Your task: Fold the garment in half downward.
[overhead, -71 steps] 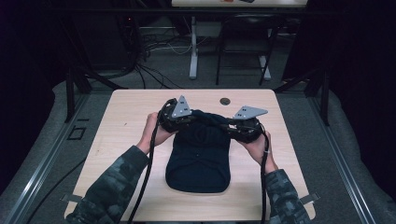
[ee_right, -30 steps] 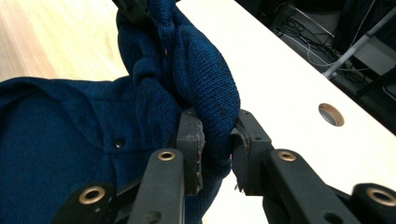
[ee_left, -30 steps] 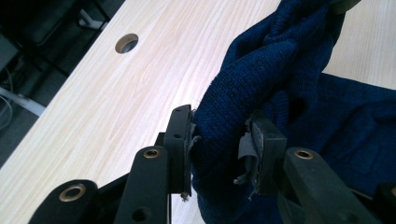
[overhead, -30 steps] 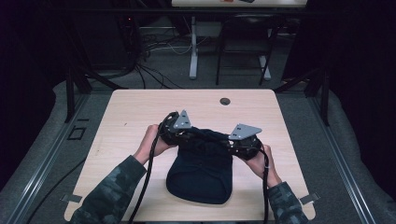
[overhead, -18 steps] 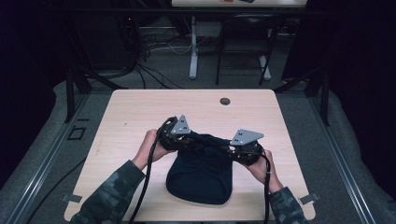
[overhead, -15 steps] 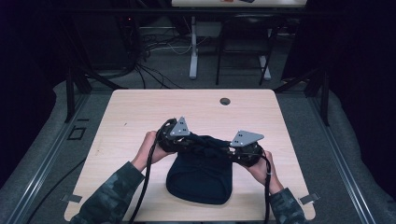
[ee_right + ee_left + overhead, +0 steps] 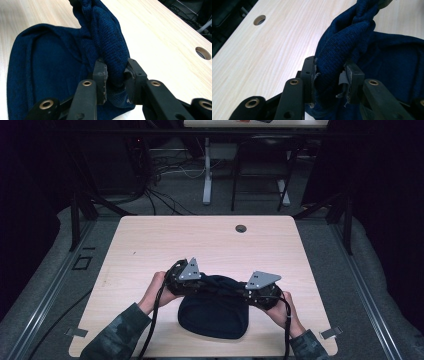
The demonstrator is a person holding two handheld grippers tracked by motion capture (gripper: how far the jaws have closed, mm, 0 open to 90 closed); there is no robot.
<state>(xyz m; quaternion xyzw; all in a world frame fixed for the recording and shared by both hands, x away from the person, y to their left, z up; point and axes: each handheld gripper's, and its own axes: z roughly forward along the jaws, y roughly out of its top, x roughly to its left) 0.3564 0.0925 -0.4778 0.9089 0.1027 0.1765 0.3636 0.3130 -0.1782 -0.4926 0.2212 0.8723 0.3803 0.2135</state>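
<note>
Your left gripper [image 7: 329,81] and right gripper [image 7: 116,82] each clamp one end of the navy knit's [image 7: 214,312] far edge, mid-fold by appearance; its body rests on the table [image 7: 150,245], not yet laid flat.

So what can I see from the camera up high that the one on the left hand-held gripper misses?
The high view takes in the person's hands, the right hand-held gripper and the floor cables. The left gripper view brings out the knit weave pinched between its own jaws on the left hand-held gripper. Both show the dark blue knitted cloth, the wooden table and its round hole.
</note>
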